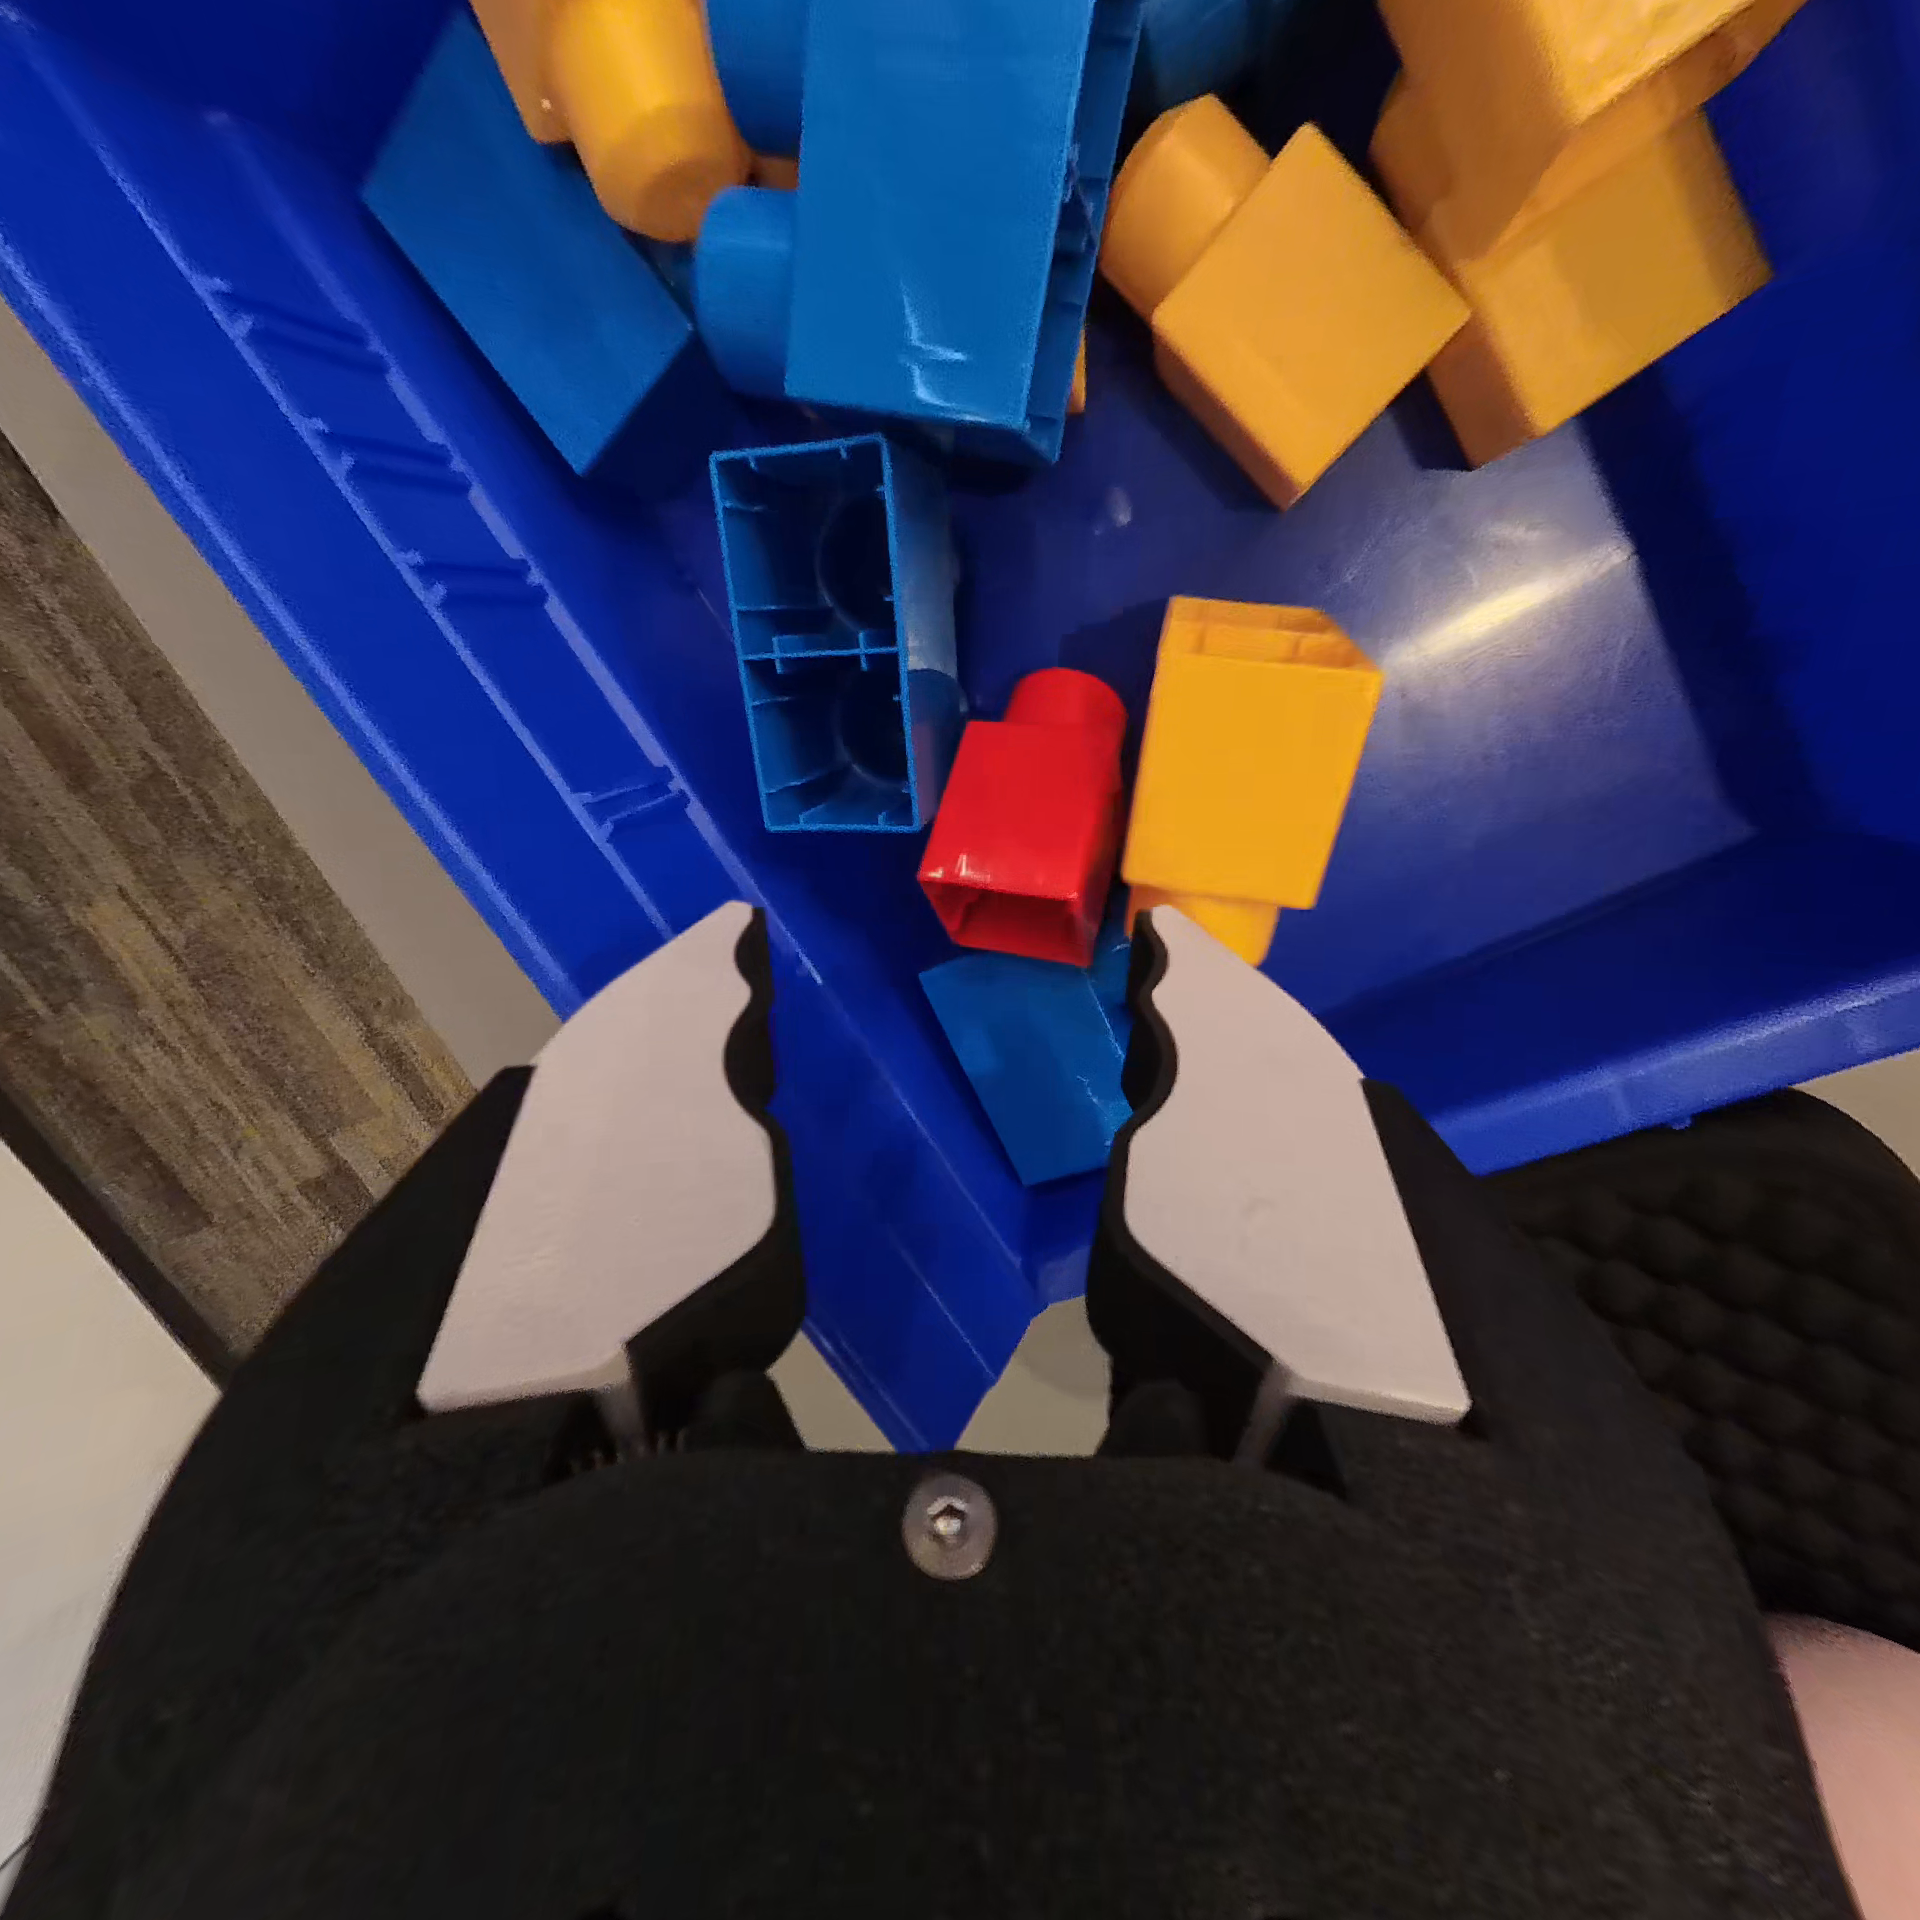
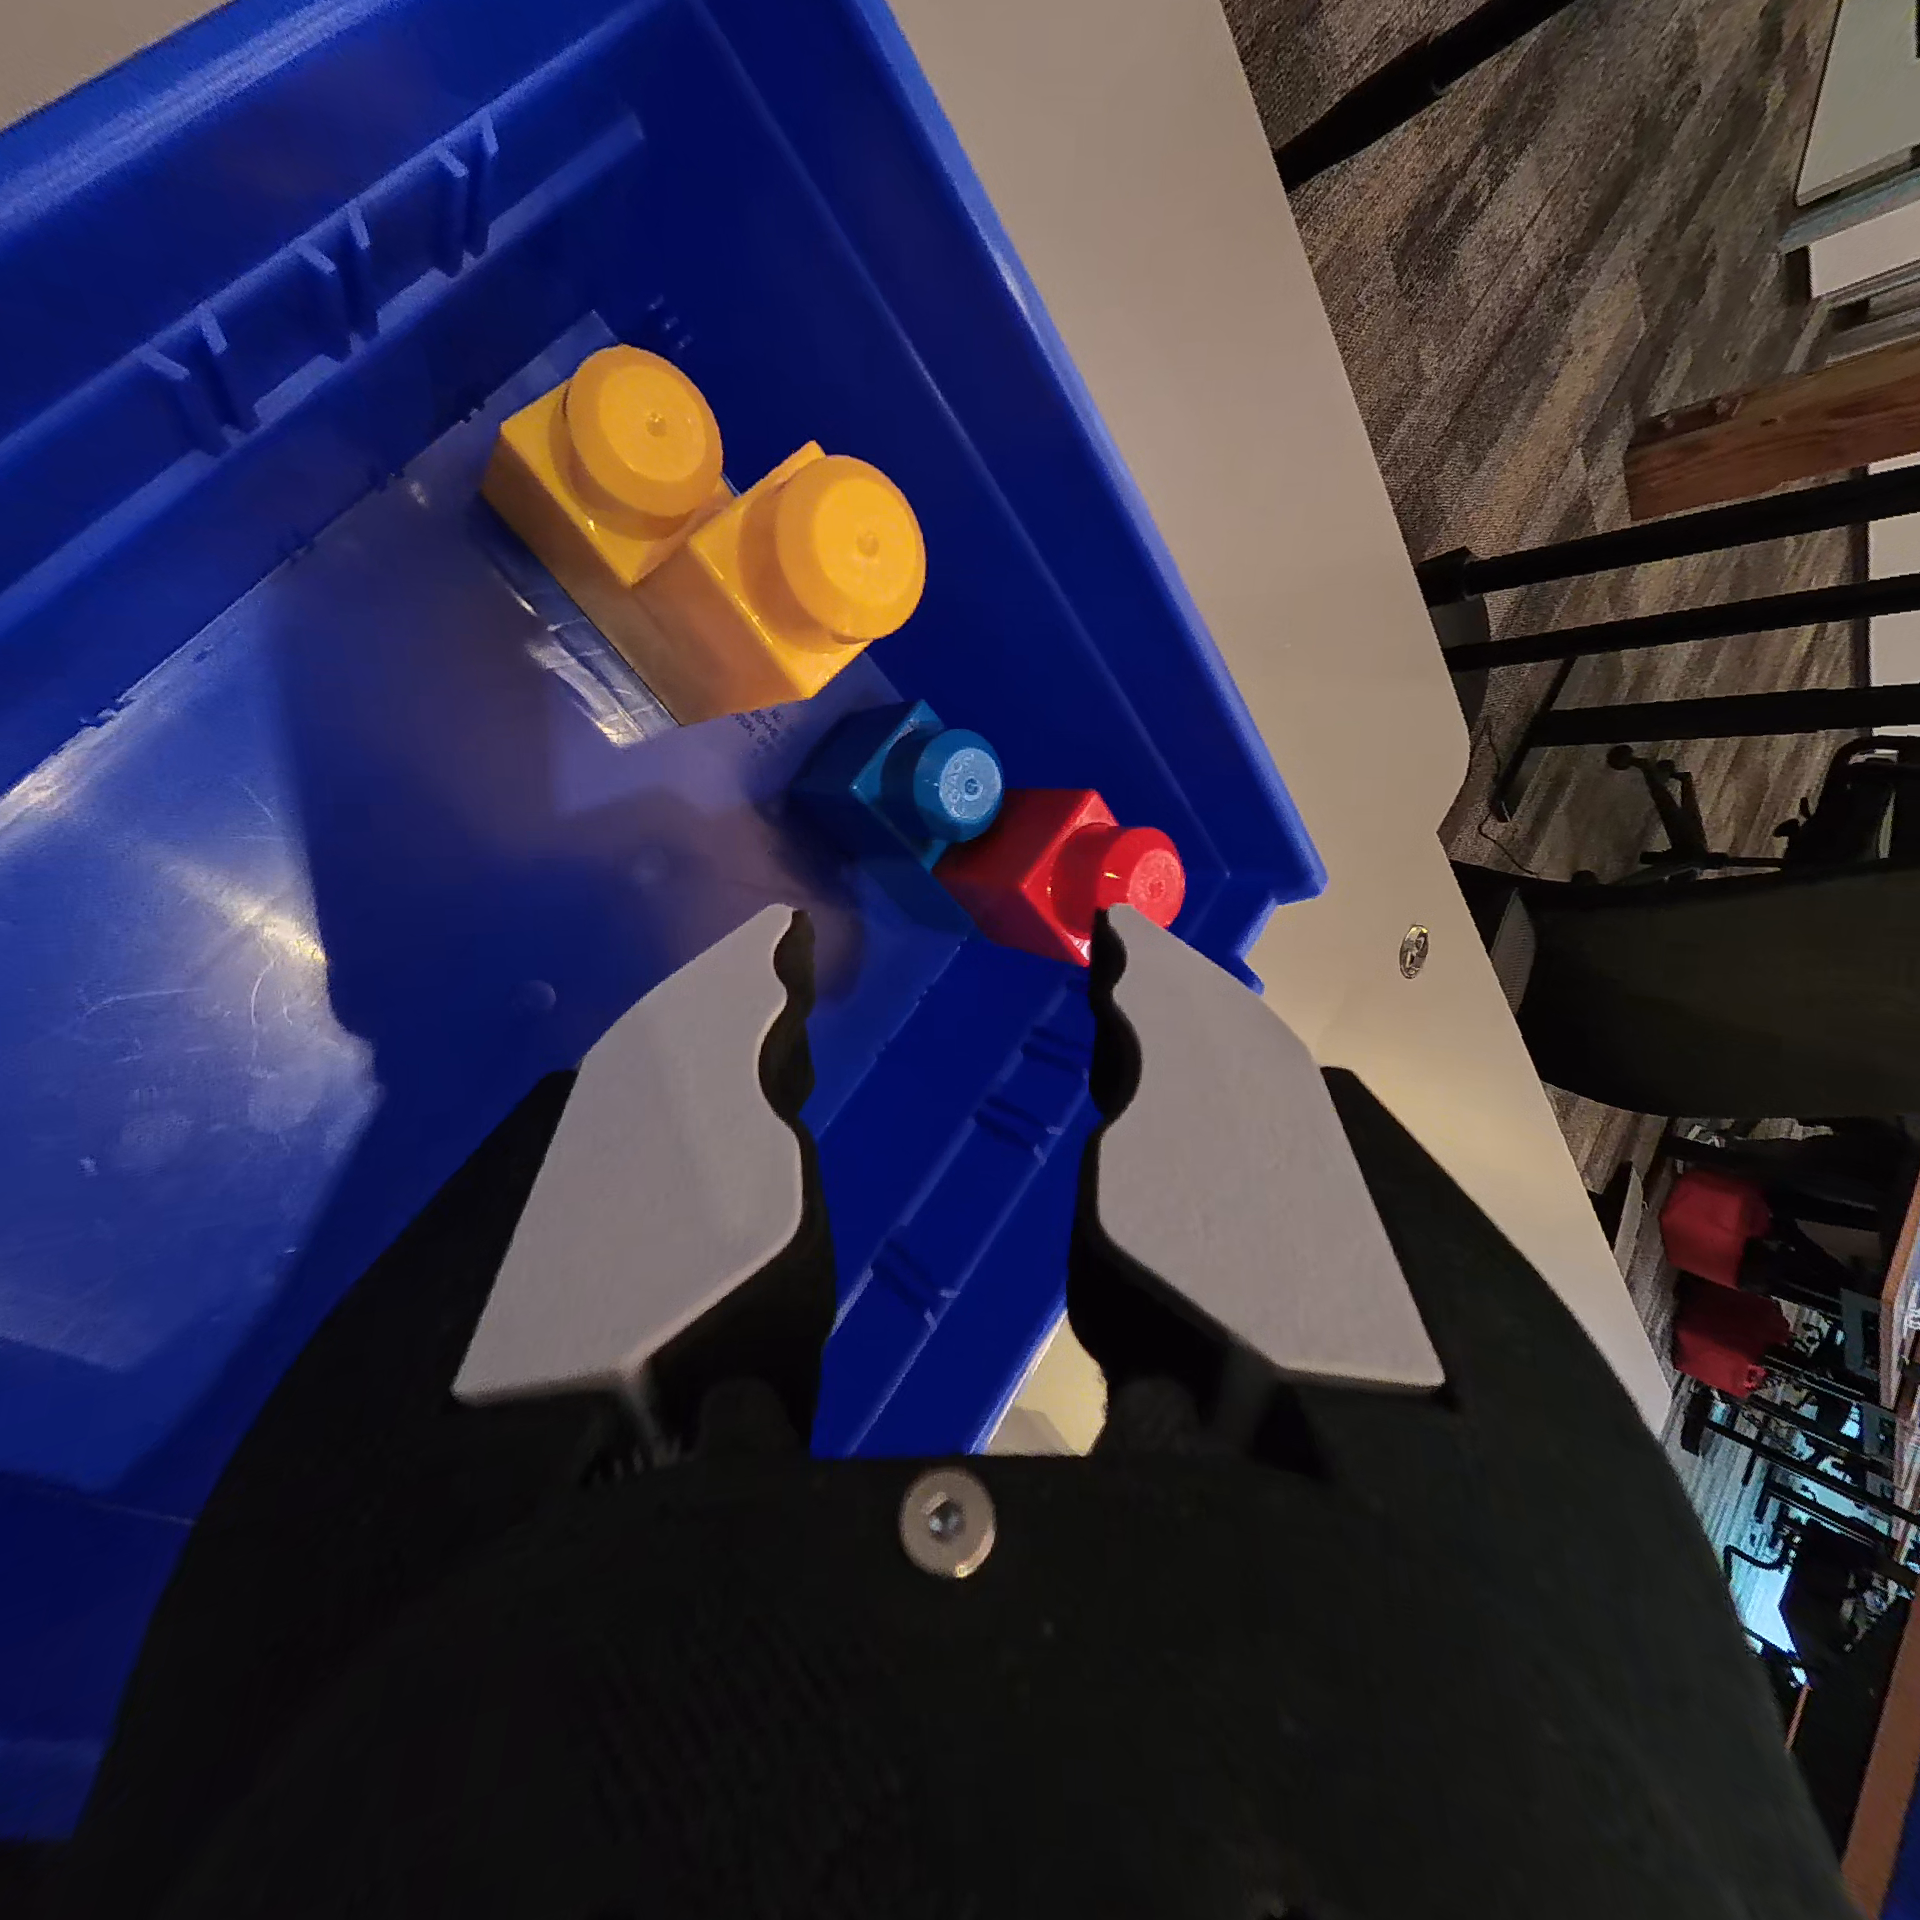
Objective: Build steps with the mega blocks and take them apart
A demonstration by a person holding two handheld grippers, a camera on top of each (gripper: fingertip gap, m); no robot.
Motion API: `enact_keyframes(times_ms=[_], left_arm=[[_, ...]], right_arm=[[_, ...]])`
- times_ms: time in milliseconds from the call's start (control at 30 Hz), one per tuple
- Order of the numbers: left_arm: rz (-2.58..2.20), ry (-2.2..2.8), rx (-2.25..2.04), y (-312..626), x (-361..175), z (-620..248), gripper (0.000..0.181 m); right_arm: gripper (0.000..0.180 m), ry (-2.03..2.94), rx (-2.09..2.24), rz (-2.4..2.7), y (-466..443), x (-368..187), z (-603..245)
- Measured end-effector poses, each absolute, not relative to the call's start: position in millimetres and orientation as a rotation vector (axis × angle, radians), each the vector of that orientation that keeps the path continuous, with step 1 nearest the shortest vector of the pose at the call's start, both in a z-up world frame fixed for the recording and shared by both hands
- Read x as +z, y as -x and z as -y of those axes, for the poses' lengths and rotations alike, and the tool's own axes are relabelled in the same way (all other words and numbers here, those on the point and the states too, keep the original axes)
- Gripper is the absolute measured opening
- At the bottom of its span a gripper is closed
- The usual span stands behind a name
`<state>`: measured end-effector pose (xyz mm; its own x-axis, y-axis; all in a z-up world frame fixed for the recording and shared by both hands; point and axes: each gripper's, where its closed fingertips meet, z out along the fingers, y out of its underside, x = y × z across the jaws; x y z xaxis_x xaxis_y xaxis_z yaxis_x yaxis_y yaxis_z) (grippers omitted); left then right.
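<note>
In the left wrist view a blue bin holds several loose blocks: a small red one on its side, a yellow one beside it, a hollow blue double block, a small blue block and more blue and yellow ones behind. My left gripper is open and empty, just above the bin's near corner, with the small blue block between its fingers. In the right wrist view an upturned blue bin carries two yellow blocks, a blue block and a red block, stepped. My right gripper is open beside the red block.
The bins rest on a white table whose edge runs close on the right. Carpeted floor lies beyond the left bin. Chairs and desk frames stand past the table. A black textured object lies by the left bin's near corner. My left gripper's tips are some 20 cm from the black textured object.
</note>
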<state>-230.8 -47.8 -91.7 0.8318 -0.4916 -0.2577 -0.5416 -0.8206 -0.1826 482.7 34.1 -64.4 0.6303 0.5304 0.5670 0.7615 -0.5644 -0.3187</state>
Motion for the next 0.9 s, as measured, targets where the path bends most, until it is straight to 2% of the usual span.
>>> enact_keyframes(times_ms=[900], left_arm=[[-0.824,2.894,0.351,227,-122,45,0.062]], right_arm=[[0.052,2.315,-0.55,0.993,-490,-63,-30]])
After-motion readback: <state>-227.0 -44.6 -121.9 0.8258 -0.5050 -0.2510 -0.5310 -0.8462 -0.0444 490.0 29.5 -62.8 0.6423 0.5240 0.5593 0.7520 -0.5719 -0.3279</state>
